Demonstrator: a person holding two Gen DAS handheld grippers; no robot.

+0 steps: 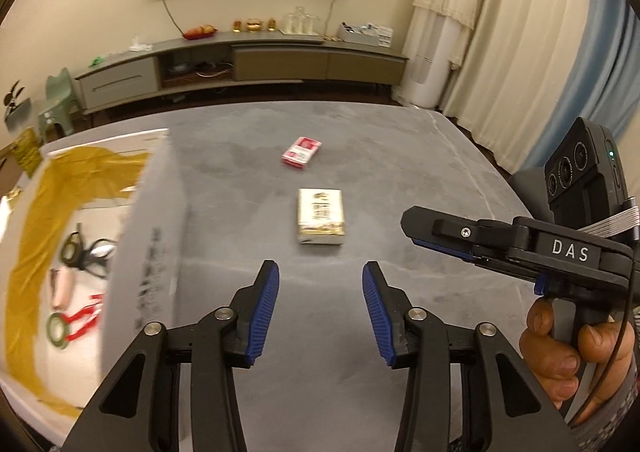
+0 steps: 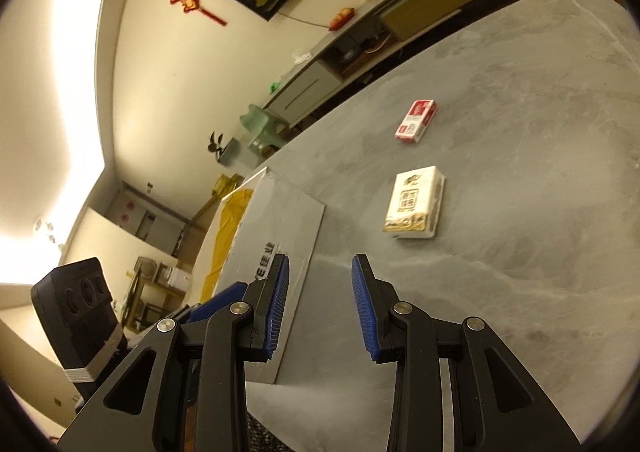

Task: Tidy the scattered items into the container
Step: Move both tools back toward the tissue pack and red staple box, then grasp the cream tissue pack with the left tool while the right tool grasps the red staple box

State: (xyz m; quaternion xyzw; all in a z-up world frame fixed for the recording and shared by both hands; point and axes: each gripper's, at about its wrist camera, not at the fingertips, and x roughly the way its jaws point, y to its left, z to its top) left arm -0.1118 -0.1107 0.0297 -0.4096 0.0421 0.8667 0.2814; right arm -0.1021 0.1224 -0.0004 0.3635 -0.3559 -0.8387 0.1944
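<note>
On the grey table [image 1: 400, 172], a tissue pack [image 1: 321, 221] lies at twelve o'clock from the open-jawed left gripper [image 1: 321, 308]; a red packet [image 1: 301, 152] lies beyond.

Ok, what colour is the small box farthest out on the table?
Red and white. The small box shows best in the right wrist view.

Ahead of my left gripper [image 1: 321, 304] the grey table [image 1: 400, 172] lies bare up to the tissue pack [image 1: 321, 217]; beyond that sits the red packet [image 1: 301, 151], with open surface around both; hard on its left the box wall [image 1: 154, 236] blocks sideways travel; to its right my right gripper [image 1: 416, 230] occupies the space above the table.
</note>
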